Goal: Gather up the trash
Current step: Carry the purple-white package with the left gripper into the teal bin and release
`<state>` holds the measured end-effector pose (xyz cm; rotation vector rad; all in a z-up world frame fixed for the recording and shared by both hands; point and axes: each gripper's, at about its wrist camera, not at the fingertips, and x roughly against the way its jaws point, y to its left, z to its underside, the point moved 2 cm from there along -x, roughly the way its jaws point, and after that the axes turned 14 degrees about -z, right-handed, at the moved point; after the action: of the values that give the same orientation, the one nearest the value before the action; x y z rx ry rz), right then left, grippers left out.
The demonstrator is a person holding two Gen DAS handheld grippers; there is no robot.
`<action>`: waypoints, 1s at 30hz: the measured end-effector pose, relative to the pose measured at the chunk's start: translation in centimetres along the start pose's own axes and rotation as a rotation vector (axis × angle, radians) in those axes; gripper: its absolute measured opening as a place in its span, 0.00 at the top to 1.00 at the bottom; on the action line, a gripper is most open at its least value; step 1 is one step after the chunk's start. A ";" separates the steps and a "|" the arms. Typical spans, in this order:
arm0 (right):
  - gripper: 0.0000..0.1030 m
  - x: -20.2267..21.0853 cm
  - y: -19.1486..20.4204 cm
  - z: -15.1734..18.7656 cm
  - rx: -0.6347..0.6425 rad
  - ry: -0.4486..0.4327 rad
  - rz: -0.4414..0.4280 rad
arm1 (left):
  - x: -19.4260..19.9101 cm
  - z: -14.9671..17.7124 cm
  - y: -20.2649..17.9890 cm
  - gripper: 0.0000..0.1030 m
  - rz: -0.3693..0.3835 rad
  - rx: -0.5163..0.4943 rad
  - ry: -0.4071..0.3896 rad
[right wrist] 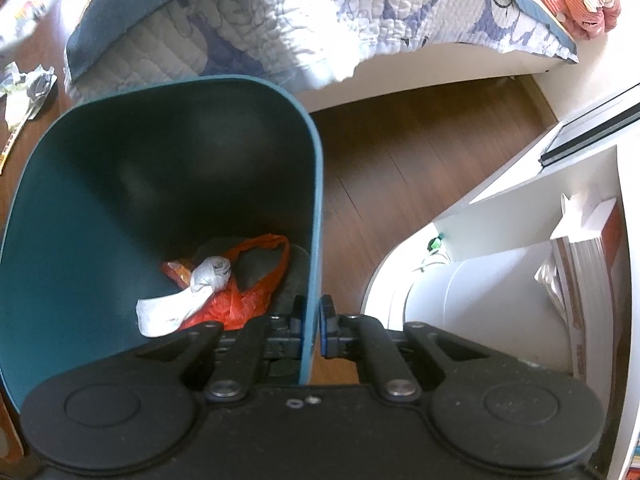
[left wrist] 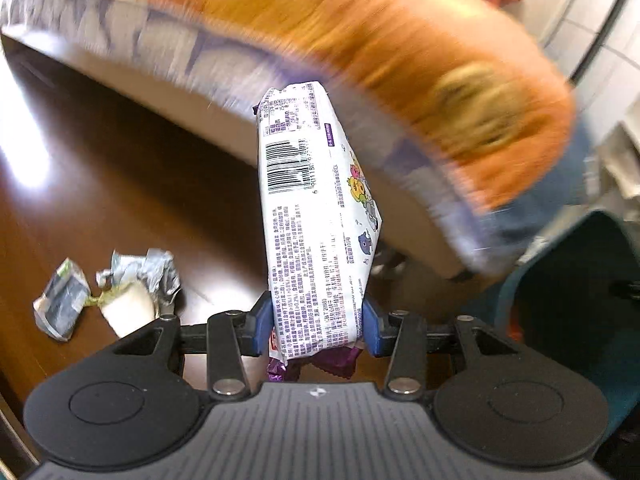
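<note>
We hold the teal bin (right wrist: 168,184) by its near rim in our right gripper (right wrist: 314,330), fingers clenched, tilting it open to receive the snack wrapper (left wrist: 316,220) our left gripper (left wrist: 318,328) grasps beside that bin

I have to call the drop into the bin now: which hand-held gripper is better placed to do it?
Left. The left hand-held gripper is clamped on the snack wrapper, with the bin close beside it. The right hand-held gripper is shut on the bin's rim, probably steadying it.
</note>
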<state>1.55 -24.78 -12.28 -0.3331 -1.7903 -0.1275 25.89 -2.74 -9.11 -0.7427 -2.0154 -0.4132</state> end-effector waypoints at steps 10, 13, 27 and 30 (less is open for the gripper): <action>0.95 0.3 -0.4 -0.2 0.003 -0.014 -0.020 | 8.3 0.9 -8.6 0.57 0.285 -0.285 -0.055; 0.95 0.3 -0.3 -0.1 0.000 -0.014 -0.020 | 8.4 2.1 -11.7 0.57 0.339 -0.377 -0.019; 0.94 0.6 -0.2 -0.3 0.010 -0.034 -0.031 | 0.4 4.5 -23.2 0.57 0.293 -0.642 0.138; 0.94 0.7 -0.2 -0.3 0.014 -0.037 -0.032 | -1.0 4.5 -24.9 0.57 0.286 -0.656 0.141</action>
<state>1.62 -24.94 -11.57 -0.2983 -1.8333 -0.1321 7.23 -19.60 -12.23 -1.3384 -1.6025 -0.9450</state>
